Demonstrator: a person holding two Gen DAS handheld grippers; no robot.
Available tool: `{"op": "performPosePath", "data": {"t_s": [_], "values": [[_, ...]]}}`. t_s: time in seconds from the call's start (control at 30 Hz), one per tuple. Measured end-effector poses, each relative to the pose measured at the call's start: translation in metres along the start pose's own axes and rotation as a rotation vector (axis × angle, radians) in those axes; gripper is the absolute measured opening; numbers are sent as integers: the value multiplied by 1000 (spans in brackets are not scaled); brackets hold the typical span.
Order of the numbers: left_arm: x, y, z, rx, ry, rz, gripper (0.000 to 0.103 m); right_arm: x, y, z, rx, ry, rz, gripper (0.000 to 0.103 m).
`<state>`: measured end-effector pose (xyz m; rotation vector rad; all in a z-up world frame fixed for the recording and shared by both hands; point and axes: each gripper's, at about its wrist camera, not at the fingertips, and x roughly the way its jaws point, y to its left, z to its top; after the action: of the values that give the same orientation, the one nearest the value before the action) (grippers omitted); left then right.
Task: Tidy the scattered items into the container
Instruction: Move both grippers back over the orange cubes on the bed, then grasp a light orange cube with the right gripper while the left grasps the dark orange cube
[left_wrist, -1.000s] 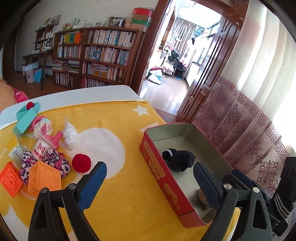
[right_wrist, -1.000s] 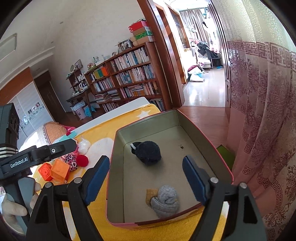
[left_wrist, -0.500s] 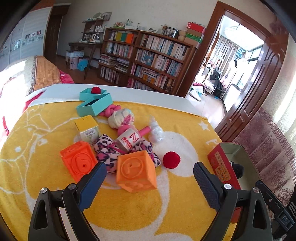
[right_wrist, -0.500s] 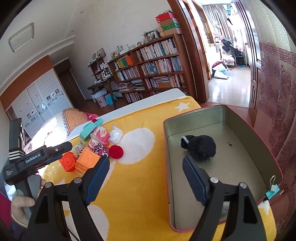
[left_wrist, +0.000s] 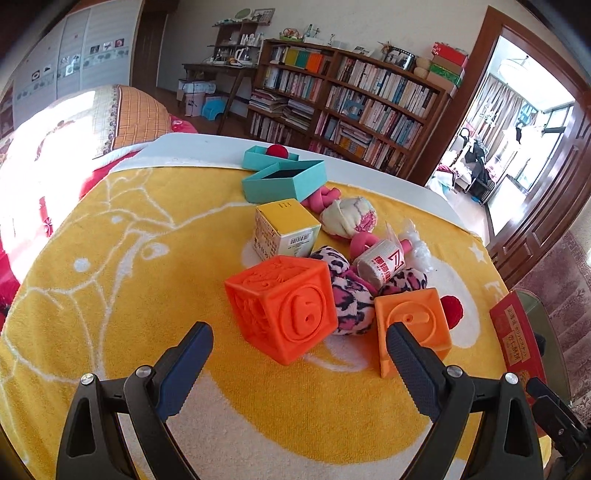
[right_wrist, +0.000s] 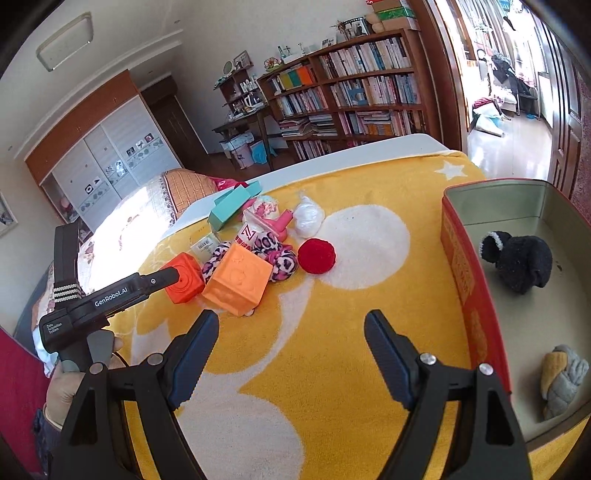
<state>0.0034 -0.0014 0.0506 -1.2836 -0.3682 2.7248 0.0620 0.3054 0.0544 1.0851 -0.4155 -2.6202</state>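
A red tin box (right_wrist: 465, 266) stands at the right on the yellow blanket, holding a black sock ball (right_wrist: 524, 262) and a grey-yellow sock ball (right_wrist: 563, 376). My left gripper (left_wrist: 299, 354) is open and empty, just in front of a dark orange cube marked 6 (left_wrist: 284, 306). A lighter orange cube (left_wrist: 413, 325) sits to its right, against my right finger. My right gripper (right_wrist: 291, 347) is open and empty above the blanket, left of the tin. A red pompom (right_wrist: 317, 255) lies ahead of it.
The pile also holds a leopard-print scrunchie (left_wrist: 351, 295), a yellow-white carton (left_wrist: 286, 230), a bandage roll (left_wrist: 382, 264), a pink twisted toy (left_wrist: 325, 195), a white bag (right_wrist: 308, 218) and a teal box (left_wrist: 284, 179). A bookshelf (left_wrist: 351, 107) stands beyond the table edge.
My left gripper swung left from the tin to the pile and closed in on the dark orange cube. My right gripper moved left off the tin to above the blanket.
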Motion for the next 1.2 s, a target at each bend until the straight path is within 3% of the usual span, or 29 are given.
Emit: {"op": "performPosePath", "data": {"t_s": [0.4,0.67,1.03,1.2], "values": [[33,10,20,-101,59,-18,96,29,10,-5,25,64,18,84],[56,18,22,-153,80,36,96,39,18,-2,13,82,21,84],[34,50,13,-200,-1,-13,96,54,29,3,-6,120,28,84],[41,66,14,-250,36,-18,96,67,36,9,-6,151,40,84]]}}
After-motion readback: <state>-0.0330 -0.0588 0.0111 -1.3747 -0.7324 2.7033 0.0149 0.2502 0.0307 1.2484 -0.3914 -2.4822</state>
